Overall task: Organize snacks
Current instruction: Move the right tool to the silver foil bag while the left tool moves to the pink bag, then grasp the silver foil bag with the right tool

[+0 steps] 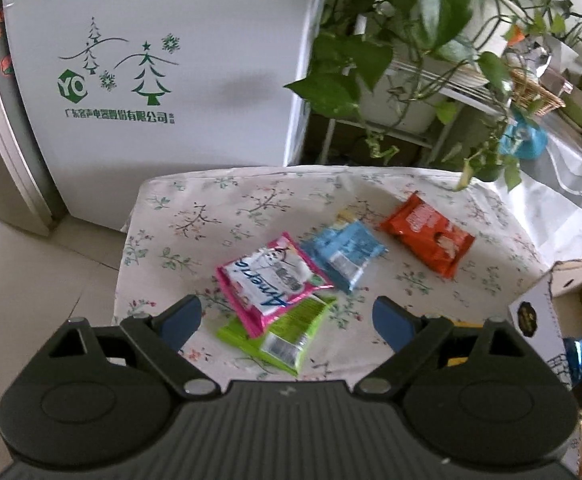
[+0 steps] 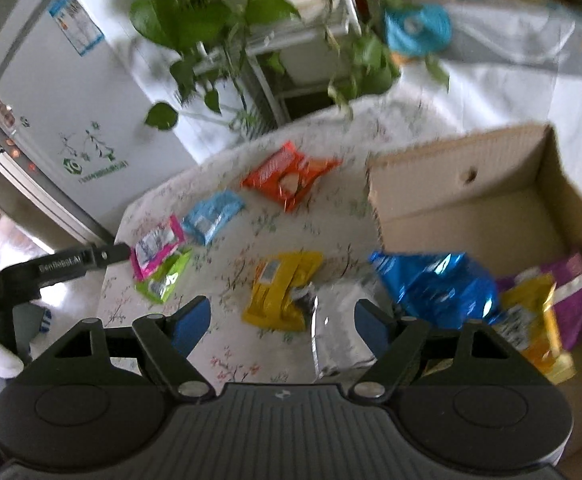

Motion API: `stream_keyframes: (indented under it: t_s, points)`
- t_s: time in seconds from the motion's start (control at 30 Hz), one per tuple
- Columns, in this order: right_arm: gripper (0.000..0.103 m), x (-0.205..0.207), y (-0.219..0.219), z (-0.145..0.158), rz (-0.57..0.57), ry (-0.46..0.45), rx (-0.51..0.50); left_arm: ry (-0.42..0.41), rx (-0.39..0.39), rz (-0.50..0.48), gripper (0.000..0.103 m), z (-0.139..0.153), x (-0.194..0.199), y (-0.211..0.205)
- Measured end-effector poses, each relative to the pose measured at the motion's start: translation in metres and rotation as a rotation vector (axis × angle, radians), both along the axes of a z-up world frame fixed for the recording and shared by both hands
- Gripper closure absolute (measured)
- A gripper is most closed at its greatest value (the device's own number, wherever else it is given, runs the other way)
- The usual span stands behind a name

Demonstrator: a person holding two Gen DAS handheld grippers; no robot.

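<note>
Your left camera looks down and forward across the table (image 1: 179,216) toward the fridge (image 1: 151,60), from close above the near edge. Your right camera sits further right, tilted left, taking in the box (image 2: 471,168). Both share the pink packet (image 1: 271,280) (image 2: 157,246), blue packet (image 1: 345,254) (image 2: 211,216) and orange packet (image 1: 427,236) (image 2: 287,176).

White fridge (image 1: 163,80) w/ green tree decals stands past my table's (image 1: 195,216) far-left corner; leafy plants (image 1: 411,32) on white rack (image 1: 395,128) behind far edge; pale tile floor (image 1: 31,280).
</note>
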State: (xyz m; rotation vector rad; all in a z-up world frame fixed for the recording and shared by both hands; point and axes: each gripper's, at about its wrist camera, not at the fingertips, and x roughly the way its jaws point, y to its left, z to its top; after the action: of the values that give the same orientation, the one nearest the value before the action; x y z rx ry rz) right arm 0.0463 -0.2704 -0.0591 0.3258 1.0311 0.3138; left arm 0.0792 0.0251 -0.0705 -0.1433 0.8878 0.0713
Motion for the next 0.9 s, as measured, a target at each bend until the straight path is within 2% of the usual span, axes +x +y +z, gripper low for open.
stream_keyframes:
  t_s: [0.17, 0.3, 0.67, 0.77, 0.9]
  points:
    - [0.017, 0.011, 0.008, -0.018, -0.039, 0.081, -0.02, 0.015, 0.01, 0.003, 0.011, -0.007, 0.013, 0.009]
    - [0.017, 0.016, 0.02, -0.027, -0.047, 0.09, -0.109, 0.012, 0.031, -0.014, 0.011, -0.011, 0.023, 0.013]
    - [0.016, 0.034, 0.052, -0.054, -0.056, 0.142, -0.269, 0.023, -0.017, -0.075, 0.011, -0.03, 0.049, 0.023]
    - [0.009, 0.037, 0.062, -0.06, -0.043, 0.137, -0.319, 0.038, -0.032, -0.073, 0.011, -0.036, 0.056, 0.026]
    - [0.008, 0.038, 0.073, -0.061, -0.012, 0.127, -0.36, 0.053, -0.044, -0.076, 0.011, -0.046, 0.065, 0.032]
